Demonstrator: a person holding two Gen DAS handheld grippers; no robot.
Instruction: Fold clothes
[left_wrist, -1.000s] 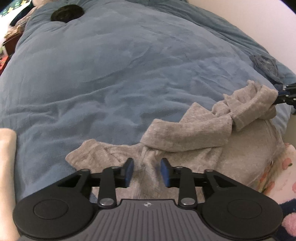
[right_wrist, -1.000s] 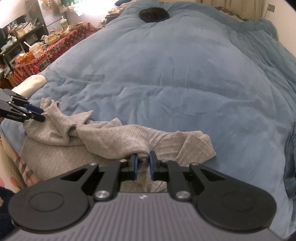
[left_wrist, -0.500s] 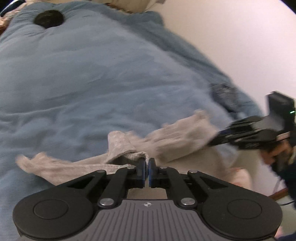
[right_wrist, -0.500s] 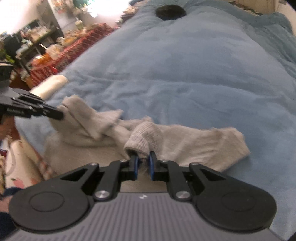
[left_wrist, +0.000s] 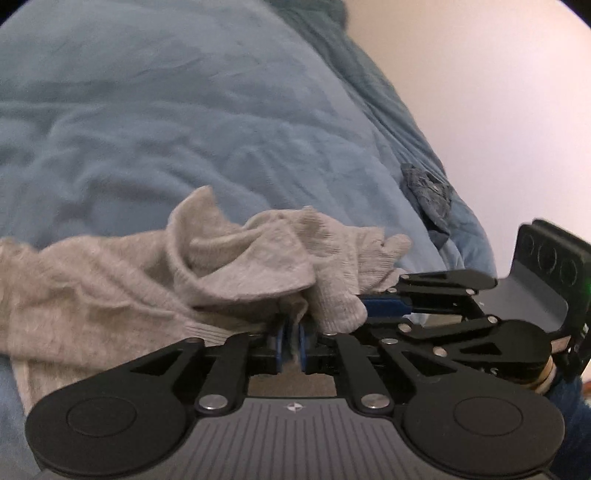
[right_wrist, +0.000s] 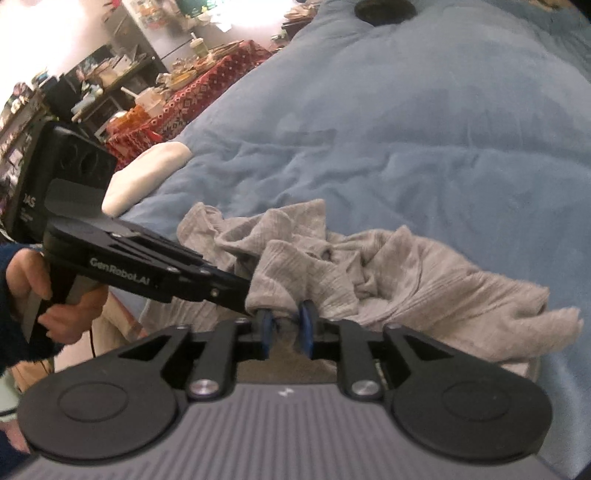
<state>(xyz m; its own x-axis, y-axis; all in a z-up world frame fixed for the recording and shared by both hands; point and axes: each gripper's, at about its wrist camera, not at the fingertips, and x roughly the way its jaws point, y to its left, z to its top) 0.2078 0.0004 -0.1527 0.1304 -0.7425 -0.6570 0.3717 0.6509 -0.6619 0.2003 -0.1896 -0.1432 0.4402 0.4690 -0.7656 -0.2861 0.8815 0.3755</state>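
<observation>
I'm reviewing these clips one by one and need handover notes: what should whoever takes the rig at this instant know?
Left gripper: jaws opening, a fold of the grey knit garment between its pads.
Right gripper: jaws opening too, grey fabric between its pads; it sits right beside the left one.
Garment: bunched in a heap at the near edge of the blue duvet, cuffs and folds drawn in to the middle, one end trailing to the right in the right wrist view.
Done: parts gathered inward.
Left: no neat fold yet; flatten, square up and finish folding.
</observation>
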